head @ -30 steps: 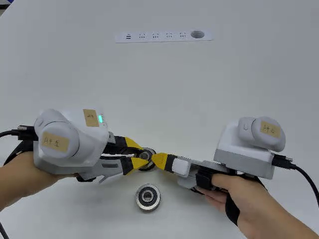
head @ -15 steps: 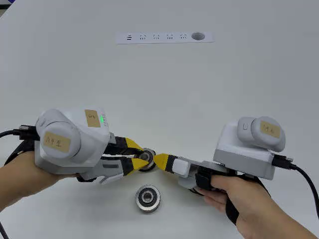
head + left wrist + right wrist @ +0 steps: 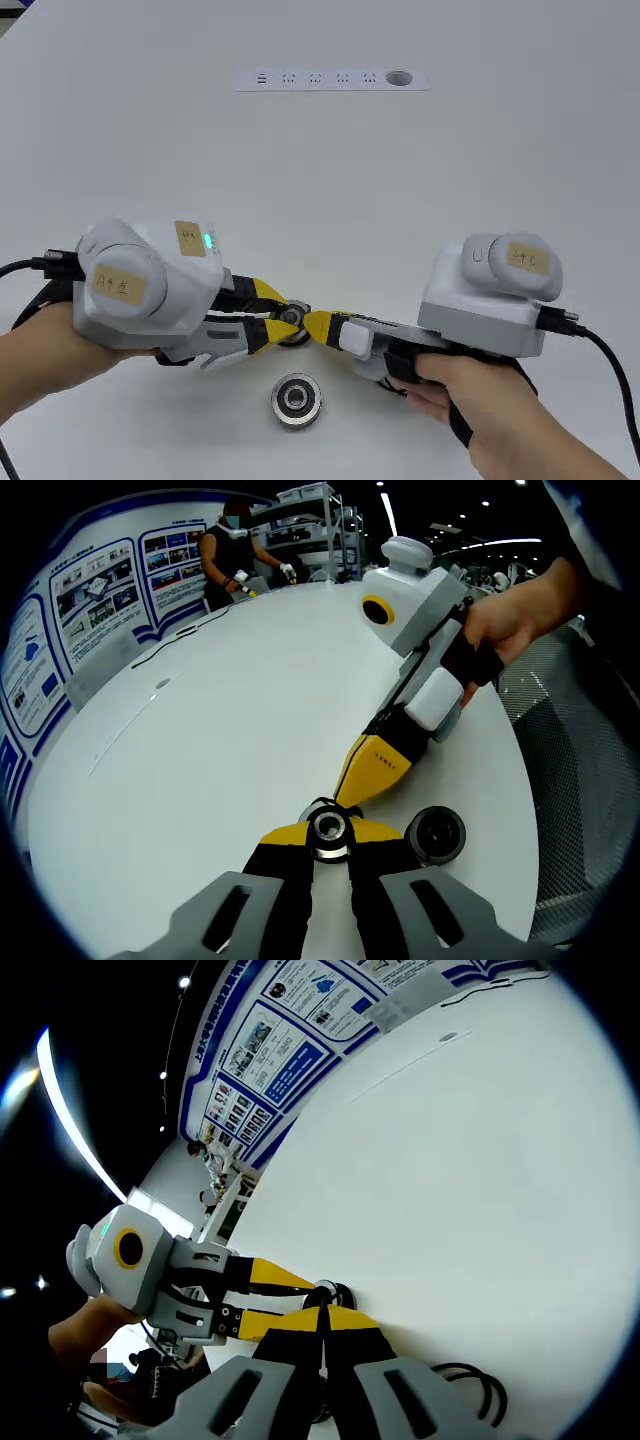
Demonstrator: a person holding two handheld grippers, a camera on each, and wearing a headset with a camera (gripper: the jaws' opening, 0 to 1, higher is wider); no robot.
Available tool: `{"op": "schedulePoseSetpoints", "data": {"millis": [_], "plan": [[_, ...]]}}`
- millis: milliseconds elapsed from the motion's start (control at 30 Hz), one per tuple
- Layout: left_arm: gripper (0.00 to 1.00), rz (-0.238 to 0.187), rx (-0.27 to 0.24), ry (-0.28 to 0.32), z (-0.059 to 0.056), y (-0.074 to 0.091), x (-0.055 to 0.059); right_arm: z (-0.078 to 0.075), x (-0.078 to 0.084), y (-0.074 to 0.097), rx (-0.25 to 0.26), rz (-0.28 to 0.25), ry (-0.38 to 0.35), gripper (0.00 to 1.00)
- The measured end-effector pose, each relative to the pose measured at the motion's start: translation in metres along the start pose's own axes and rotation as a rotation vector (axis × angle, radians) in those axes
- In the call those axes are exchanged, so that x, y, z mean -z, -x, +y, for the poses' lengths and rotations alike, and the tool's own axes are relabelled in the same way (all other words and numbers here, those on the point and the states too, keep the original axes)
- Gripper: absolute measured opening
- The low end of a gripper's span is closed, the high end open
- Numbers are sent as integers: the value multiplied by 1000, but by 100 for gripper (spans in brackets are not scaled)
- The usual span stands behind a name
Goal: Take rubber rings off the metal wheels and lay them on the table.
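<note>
1. Head view: the left gripper (image 3: 284, 322) has its jaws clamped on a metal wheel (image 3: 294, 329). It holds the wheel just above the table (image 3: 330, 190), near the middle of the near edge.
2. The right gripper (image 3: 318, 325) meets the wheel from the right. Its jaws are drawn together and the tips touch the wheel's rim. It cannot be told whether the rubber ring is pinched between them.
3. A second wheel (image 3: 297, 399) lies flat on the table, closer to the near edge and apart from both grippers.
4. Right gripper view: thin dark loops (image 3: 468, 1384) lie on the table just beside that gripper. They may be rings already removed, but this cannot be confirmed.
5. Risk: the tips slide off the ring. Likely cause: too shallow a bite on the rubber, so the pull lifts nothing.
6. Risk: the wheel twists or slips out of the left jaws. Likely cause: a sideways pull stronger than the clamp on the smooth metal.
7. Risk: the ring snaps free and flies off the table. Likely cause: a fast, stretched release.
8. Risk: the held parts strike the second wheel. Likely cause: lowering toward the near edge.
</note>
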State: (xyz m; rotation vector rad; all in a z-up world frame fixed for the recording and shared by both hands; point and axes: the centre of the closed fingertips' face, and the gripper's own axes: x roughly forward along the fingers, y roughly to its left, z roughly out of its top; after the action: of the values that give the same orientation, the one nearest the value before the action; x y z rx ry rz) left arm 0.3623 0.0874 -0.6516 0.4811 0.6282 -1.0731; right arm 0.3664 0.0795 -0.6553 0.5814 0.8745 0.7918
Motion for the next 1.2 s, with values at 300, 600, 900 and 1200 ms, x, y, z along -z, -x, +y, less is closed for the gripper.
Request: {"op": "schedulePoseSetpoints", "data": {"millis": [300,600,900,1200], "plan": [[13,2,0,-2,0,0,0,2,1,-1,1,7,48,1],[13,2,0,-1,0,0,0,12,0,-6,-27,8,77,1],[13,3,0,-1,0,0,0,12,-3,-3,-28,9,75,1],[13,5,-7,-4,1,0,0,10,-4,-1,-11,-6,33,1]]}}
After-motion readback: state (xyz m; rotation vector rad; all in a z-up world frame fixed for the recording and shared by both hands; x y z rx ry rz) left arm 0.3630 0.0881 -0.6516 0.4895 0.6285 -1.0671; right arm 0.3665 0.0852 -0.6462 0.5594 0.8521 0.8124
